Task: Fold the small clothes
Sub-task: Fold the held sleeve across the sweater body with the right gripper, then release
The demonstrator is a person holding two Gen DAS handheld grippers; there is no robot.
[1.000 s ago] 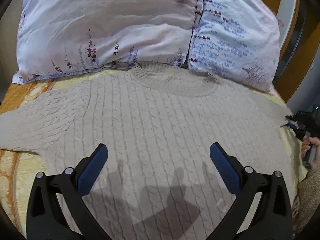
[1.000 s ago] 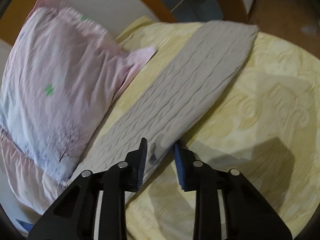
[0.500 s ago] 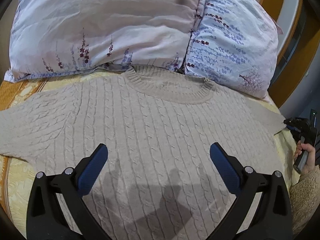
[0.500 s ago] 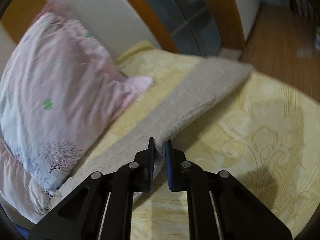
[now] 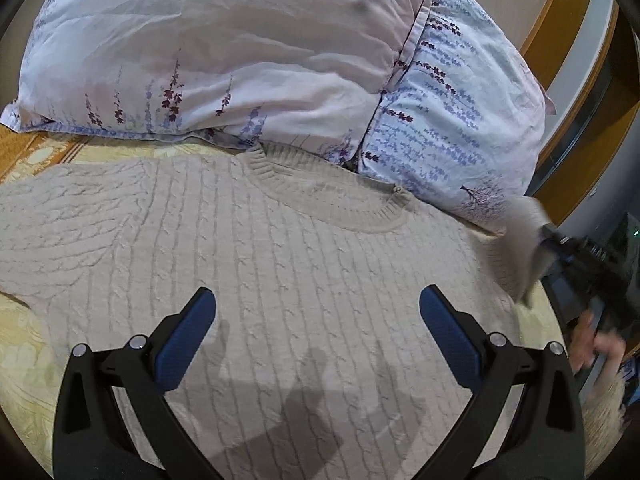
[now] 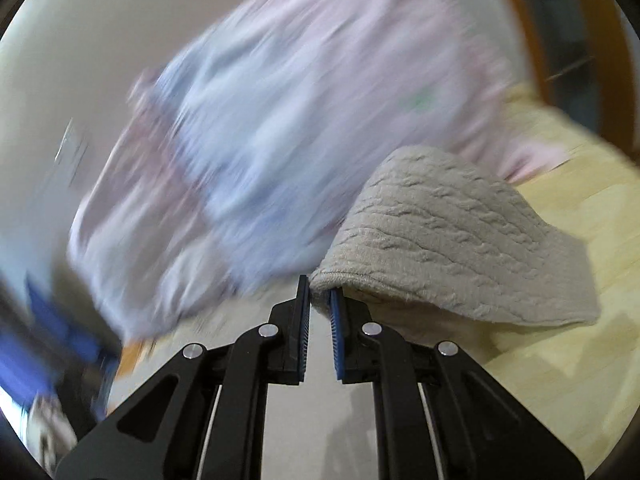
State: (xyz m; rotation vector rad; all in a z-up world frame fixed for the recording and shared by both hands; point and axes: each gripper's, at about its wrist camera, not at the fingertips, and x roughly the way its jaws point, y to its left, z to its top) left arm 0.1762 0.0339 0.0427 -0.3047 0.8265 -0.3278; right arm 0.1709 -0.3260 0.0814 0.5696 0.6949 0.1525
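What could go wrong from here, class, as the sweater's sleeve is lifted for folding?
1. The right gripper pinches only the sleeve near its edge, so the knit may slip out mid-swing.
2. The left gripper hovers open above the sweater, pinning nothing, so the body might drag or bunch.
3. The pillow lies against the collar and could catch the sleeve.

The pillows (image 5: 248, 64) block the far side, lying against the sweater (image 5: 248, 264) collar. Between the wide-spread left tongs (image 5: 316, 332) the knit lies flat and unobstructed. At the right edge the right tongs (image 5: 560, 246) and the raised sleeve (image 6: 452, 240) fill the passage beside the wooden frame (image 5: 560, 20).
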